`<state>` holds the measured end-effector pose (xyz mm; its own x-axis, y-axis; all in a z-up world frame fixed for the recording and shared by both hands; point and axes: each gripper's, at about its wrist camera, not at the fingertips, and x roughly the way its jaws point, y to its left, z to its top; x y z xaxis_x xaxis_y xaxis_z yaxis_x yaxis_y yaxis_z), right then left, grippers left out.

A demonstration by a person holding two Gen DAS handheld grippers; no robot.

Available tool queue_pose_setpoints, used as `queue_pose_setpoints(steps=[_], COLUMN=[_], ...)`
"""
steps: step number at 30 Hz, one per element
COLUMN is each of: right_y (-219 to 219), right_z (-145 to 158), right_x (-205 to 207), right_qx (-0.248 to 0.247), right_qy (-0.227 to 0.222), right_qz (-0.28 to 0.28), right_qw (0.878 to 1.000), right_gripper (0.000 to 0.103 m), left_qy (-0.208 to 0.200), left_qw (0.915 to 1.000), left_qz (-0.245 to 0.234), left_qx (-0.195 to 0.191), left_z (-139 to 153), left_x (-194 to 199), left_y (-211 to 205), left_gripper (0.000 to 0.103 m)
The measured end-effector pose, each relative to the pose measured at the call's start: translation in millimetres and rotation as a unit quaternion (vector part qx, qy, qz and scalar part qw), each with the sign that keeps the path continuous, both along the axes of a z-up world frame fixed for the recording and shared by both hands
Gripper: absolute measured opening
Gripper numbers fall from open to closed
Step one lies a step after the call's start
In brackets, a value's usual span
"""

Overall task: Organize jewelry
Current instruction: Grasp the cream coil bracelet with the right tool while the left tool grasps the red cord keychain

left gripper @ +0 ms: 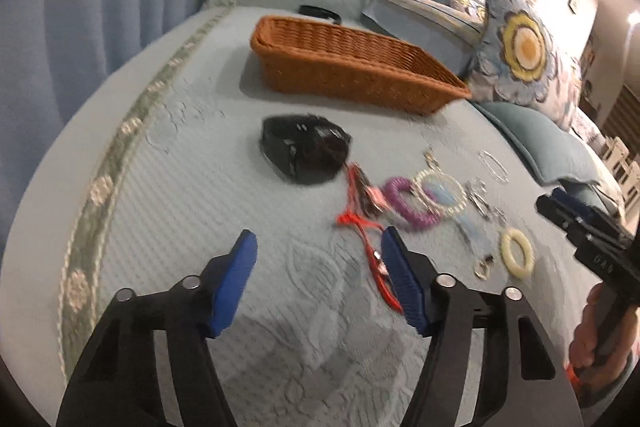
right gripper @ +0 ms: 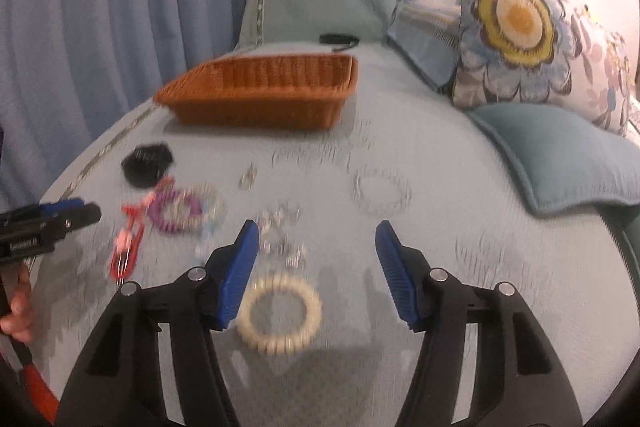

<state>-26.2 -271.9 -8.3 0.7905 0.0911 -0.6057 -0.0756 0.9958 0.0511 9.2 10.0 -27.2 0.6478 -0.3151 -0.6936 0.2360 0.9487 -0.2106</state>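
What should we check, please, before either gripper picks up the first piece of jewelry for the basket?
1. Basket reachable and upright: ok; whether anything lies inside, cannot tell.
2. Left gripper free: ok, jaws apart, nothing between them.
3. Right gripper free: ok, jaws apart, nothing clamped.
4. Cream bracelet lined up with the right gripper: not ok, it lies partly under the left finger.
5. Red cord separate from the purple bracelet: cannot tell, blurred.

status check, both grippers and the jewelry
Left gripper open, empty. Right gripper open over cream bracelet. Jewelry loose on bedspread, basket beyond. Path clear.
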Motion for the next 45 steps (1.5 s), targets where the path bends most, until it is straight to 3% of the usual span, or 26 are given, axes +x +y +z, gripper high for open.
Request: queue_pose_setpoints(steps=[3, 7, 12, 25, 29, 34, 45], right_y=[-1, -4, -5, -11, -18, -26, -10], right_z=[-6, -10, -11, -15, -18, -18, -26], right_x=[-5, -8, -6, -2, -1, -2, 2], right_qx=[0.005, 0.003, 0.01, 0.016, 0.025, 0.037, 0.004], right_qy=[0.014, 0.017, 0.018, 0.028, 0.038, 0.038, 0.052], right_qz=[0.004, 0.003, 0.009, 0.011, 0.007, 0.011, 0.031], right_qw=[1.0, 1.0, 1.0, 0.999, 0.999, 0.999, 0.998], right_gripper=[0.057, 0.057, 0.057, 0.057, 0.057, 0.057, 0.057], left_qy=[0.001, -0.008, -0.002, -0.017, -0.027, -0.04, -0.061], left_qw=[0.9998, 0.9984, 0.9975, 0.9965, 0.9952, 0.996, 0.9953], left_qz=[-0.02, -0.052, -0.057, -0.056, -0.058, -0.061, -0.075], left_qx=[-0.002, 0.018, 0.041, 0.059, 0.074, 0.051, -0.007], left_z=[-2, -4, -15, -19, -19, -12, 7], left_x=[-7, -15, -11, -9, -11, -15, -25], left_y=[-7, -27, -42, -55, -60, -53, -31], left_gripper=[0.055, 0.044, 0.03, 0.029, 0.022, 0.022, 0.022])
